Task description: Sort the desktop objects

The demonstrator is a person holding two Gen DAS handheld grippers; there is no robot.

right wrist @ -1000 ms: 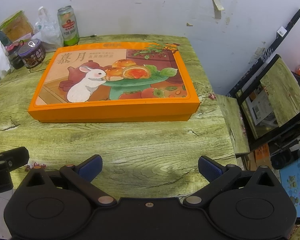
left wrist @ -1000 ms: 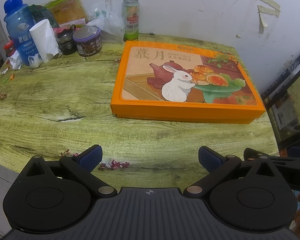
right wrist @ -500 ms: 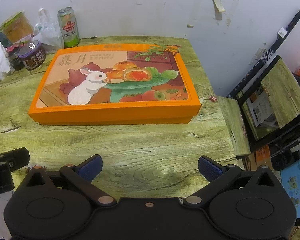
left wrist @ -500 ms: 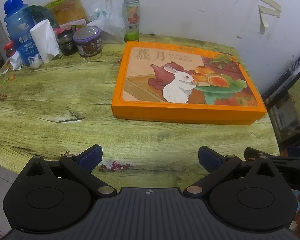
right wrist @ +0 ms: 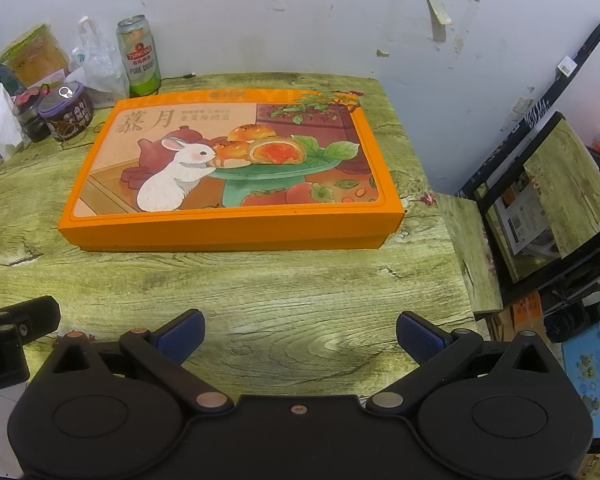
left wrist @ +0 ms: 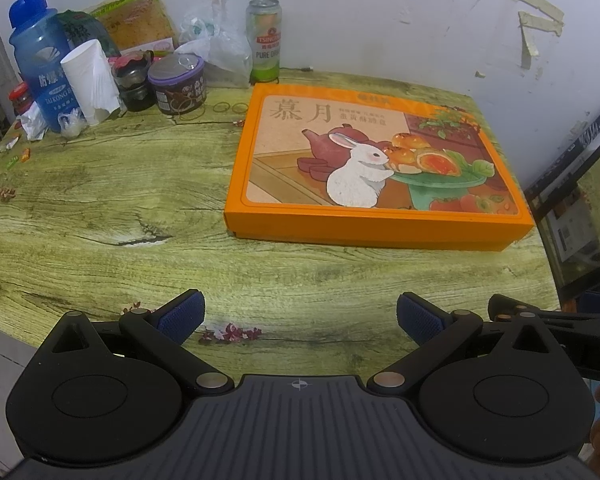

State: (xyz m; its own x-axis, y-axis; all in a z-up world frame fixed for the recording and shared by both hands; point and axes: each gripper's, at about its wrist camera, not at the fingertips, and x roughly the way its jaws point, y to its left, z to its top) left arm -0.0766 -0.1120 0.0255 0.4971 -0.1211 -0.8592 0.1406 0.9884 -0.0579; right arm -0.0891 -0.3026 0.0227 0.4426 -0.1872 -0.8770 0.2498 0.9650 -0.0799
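Left cam: my left gripper (left wrist: 300,316) is wide open, holding nothing. Box (left wrist: 374,168) lies ahead and to the right on the table (left wrist: 100,208), long axis across my view, lid shut. Clutter at far left: bottle (left wrist: 40,60), can (left wrist: 265,40).

Right cam: right gripper (right wrist: 300,338) also spread, empty. Box (right wrist: 236,168) sits nearly straight ahead, so I reckon the right arm's better placed. Contents hidden; left gripper body cut off at frame edge.
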